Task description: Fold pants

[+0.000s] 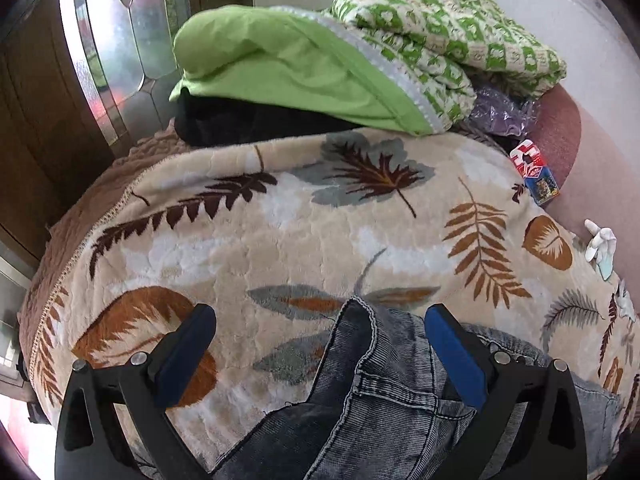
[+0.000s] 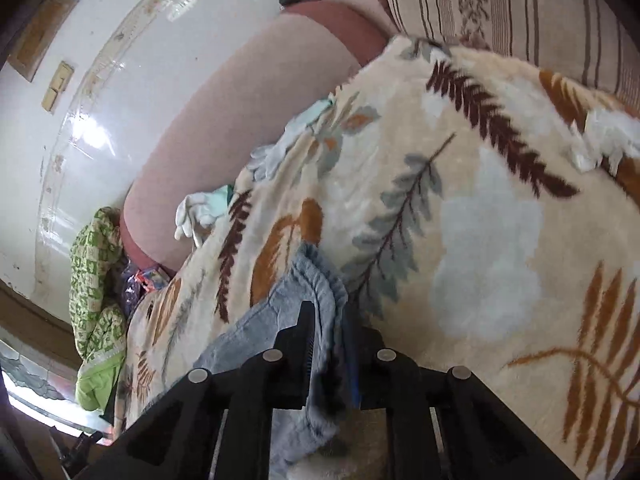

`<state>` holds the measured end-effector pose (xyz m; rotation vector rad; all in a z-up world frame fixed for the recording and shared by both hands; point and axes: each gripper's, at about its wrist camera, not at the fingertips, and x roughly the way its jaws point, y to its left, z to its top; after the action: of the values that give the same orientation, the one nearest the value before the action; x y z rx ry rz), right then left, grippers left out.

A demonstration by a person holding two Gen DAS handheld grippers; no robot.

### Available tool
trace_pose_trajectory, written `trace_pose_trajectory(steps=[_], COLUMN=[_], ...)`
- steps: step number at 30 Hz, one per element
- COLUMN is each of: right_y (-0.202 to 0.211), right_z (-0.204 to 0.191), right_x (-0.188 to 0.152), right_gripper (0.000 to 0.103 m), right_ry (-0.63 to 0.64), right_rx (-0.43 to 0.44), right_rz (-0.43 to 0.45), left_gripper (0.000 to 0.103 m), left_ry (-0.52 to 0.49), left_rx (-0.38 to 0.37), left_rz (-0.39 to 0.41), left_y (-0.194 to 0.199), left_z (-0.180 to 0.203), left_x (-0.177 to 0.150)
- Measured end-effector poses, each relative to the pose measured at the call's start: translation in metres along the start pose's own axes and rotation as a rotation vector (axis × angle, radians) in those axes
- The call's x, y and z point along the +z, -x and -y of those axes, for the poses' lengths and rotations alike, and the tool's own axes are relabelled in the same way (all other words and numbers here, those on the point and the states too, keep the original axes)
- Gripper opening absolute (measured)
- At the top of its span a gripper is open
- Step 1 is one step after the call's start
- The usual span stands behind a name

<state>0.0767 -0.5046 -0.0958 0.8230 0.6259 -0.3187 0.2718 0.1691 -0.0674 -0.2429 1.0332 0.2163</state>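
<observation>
Grey-blue denim pants lie on a beige blanket with a leaf pattern. In the left wrist view a corner of the pants pokes up between the two blue pads of my left gripper, which stands wide open, the pads clear of the cloth on the left side. In the right wrist view my right gripper is shut on a bunched fold of the pants, the light inner side of the fabric draping over and under the fingers.
A green pillow and a green-patterned quilt are piled at the far end of the bed. A small colourful box and white gloves lie along the pink bed edge. A striped pillow sits behind.
</observation>
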Motion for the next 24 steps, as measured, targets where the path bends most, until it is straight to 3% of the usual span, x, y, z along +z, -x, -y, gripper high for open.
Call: trace_pose_trajectory(steps=[1, 2, 3, 4, 7, 13, 14, 15, 16, 19, 21, 24], right_y=[0.002, 0.002, 0.003, 0.004, 0.011, -0.016, -0.022, -0.029, -0.035, -0.051, -0.059, -0.079], right_z=[-0.001, 0.000, 0.001, 0.003, 0.005, -0.013, -0.016, -0.019, -0.022, -0.033, -0.038, -0.045], right_x=[0.003, 0.006, 0.009, 0.010, 0.016, 0.031, 0.032, 0.033, 0.034, 0.036, 0.037, 0.037], right_gripper=[0.024, 0.040, 0.070, 0.079, 0.081, 0.081, 0.081, 0.081, 0.081, 0.081, 0.081, 0.081], right_ry=[0.010, 0.010, -0.001, -0.015, -0.029, 0.055, 0.073, 0.090, 0.107, 0.162, 0.192, 0.217], right_rx=[0.009, 0.029, 0.045, 0.064, 0.106, 0.067, 0.061, 0.053, 0.047, 0.031, 0.018, -0.012], right_rz=[0.026, 0.036, 0.043, 0.063, 0.141, 0.053, 0.031, 0.013, -0.001, -0.034, -0.048, -0.106], left_gripper=[0.103, 0.103, 0.103, 0.103, 0.103, 0.099, 0.090, 0.073, 0.063, 0.051, 0.033, 0.024], left_ry=[0.012, 0.021, 0.025, 0.021, -0.040, -0.157, -0.172, -0.185, -0.190, -0.183, -0.181, -0.190], left_rx=[-0.012, -0.016, -0.020, -0.030, -0.047, -0.052, -0.061, -0.072, -0.085, -0.088, -0.103, -0.113], left_rz=[-0.021, -0.034, -0.042, -0.048, -0.105, -0.143, -0.148, -0.163, -0.189, -0.189, -0.181, -0.168], left_y=[-0.007, -0.012, -0.015, -0.018, -0.033, -0.056, -0.059, -0.063, -0.068, -0.074, -0.071, -0.068], left_z=[-0.002, -0.002, -0.002, 0.000, 0.014, 0.041, 0.045, 0.048, 0.050, 0.050, 0.052, 0.059], left_x=[0.002, 0.003, 0.004, 0.005, 0.006, 0.003, 0.002, 0.002, 0.001, -0.002, -0.003, -0.006])
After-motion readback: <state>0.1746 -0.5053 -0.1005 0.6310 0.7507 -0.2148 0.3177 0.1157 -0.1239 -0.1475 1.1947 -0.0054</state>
